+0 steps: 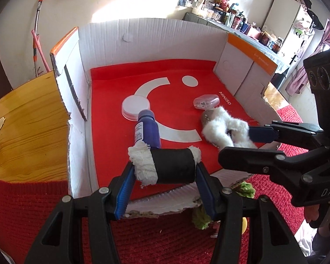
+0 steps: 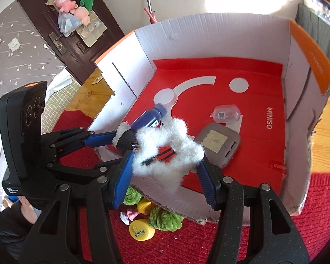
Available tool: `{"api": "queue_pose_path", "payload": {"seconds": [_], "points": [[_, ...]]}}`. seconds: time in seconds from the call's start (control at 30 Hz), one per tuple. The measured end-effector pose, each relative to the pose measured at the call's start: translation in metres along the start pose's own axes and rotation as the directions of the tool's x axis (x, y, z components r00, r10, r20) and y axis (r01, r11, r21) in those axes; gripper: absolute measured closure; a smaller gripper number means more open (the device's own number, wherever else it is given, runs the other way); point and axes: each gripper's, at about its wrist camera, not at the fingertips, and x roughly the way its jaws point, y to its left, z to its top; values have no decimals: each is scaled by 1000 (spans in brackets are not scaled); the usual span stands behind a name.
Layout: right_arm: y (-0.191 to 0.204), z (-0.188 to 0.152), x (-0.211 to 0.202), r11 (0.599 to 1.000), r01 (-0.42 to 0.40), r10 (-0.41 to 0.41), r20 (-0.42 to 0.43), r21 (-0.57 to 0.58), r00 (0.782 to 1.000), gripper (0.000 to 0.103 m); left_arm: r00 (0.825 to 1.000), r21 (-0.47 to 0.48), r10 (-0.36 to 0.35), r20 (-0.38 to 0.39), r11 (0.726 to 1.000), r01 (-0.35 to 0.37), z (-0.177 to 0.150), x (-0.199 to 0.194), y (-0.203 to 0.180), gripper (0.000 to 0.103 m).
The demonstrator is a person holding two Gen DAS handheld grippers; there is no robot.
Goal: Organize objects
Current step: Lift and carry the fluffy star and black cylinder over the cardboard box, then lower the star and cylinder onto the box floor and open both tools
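My left gripper (image 1: 165,167) is shut on a black roll (image 1: 171,165) with white cloth ends, held crosswise over the near edge of the cardboard box (image 1: 143,37). A blue bottle (image 1: 146,129) lies just beyond the roll on the red bag lining the box. My right gripper (image 2: 165,171) is shut on a white fluffy hair clip (image 2: 165,151), over the box's front right part. In the left wrist view that fluffy clip (image 1: 224,132) hangs in the right gripper (image 1: 242,145). In the right wrist view the left gripper (image 2: 121,145) holds the roll (image 2: 125,139) beside it.
Inside the box lie a white round lid (image 1: 135,105), a clear plastic case (image 2: 226,113) and a grey square box (image 2: 217,143). Outside the torn front wall, green plush pieces (image 2: 162,219) and yellow caps (image 2: 142,231) sit on red knitted cloth (image 2: 319,209). Wooden tabletop (image 1: 26,132) lies to the left.
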Motion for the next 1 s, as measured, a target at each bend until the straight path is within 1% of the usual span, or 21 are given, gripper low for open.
{"api": "queue_pose_path", "payload": {"seconds": [0.07, 0.23, 0.4, 0.5, 0.6, 0.67, 0.7, 0.93, 1.0], "points": [[-2, 1, 3, 1000, -19, 19, -13, 16, 1000, 49, 1000, 2, 3, 0, 1000, -3, 1, 0, 1, 46], [-7, 2, 8, 999, -19, 20, -33, 37, 999, 49, 1000, 2, 4, 0, 1000, -4, 2, 1, 2, 46], [-14, 4, 11, 996, -47, 51, -53, 80, 997, 49, 1000, 4, 2, -4, 1000, -2, 4, 1, 4, 46], [-13, 5, 11, 996, -39, 44, -59, 79, 997, 49, 1000, 14, -2, -7, 1000, 2, 4, 1, 2, 46], [-10, 5, 11, 998, -17, 21, -63, 64, 998, 49, 1000, 28, 4, -11, 1000, -4, 5, 3, -2, 46], [-8, 5, 9, 999, 20, -17, -57, 47, 998, 49, 1000, 33, 6, -12, 999, -5, 5, 3, -4, 46], [-6, 4, 8, 998, 54, -53, -49, 30, 997, 49, 1000, 33, 7, -12, 999, -7, 5, 4, -4, 46], [-12, 1, 2, 985, 174, -174, -27, 0, 984, 49, 999, 31, 31, -7, 999, -31, 8, 7, -4, 46], [-13, 1, 2, 982, 188, -188, -27, -5, 982, 49, 999, 32, 40, -7, 999, -40, 10, 10, -4, 46]]}}
